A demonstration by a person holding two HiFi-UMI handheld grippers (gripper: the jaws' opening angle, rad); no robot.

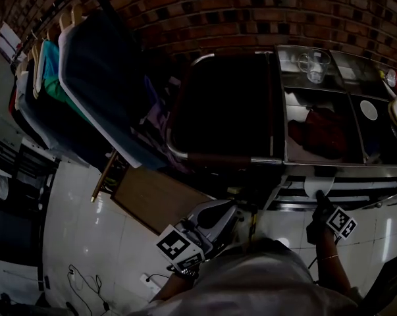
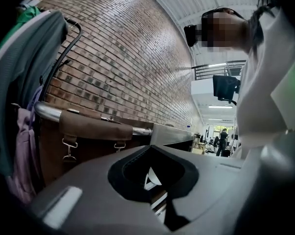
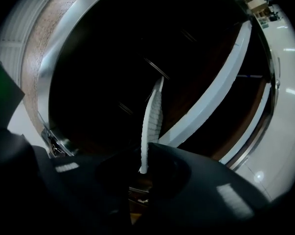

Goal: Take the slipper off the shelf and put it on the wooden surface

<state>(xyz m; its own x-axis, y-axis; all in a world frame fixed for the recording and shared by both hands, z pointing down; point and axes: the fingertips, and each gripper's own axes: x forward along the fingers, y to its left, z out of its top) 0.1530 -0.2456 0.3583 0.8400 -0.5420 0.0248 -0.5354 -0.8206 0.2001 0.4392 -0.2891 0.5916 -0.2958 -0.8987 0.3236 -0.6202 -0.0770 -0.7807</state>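
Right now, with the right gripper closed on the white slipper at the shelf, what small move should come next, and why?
Probably draw the right gripper back and slightly up, bringing the slipper clear of the shelf. Its jaws pinch the slipper's edge, and the wooden surface lies on the floor to the left.

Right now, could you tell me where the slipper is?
In the right gripper view the slipper stands pinched in the right tongs, at the low shelf front.
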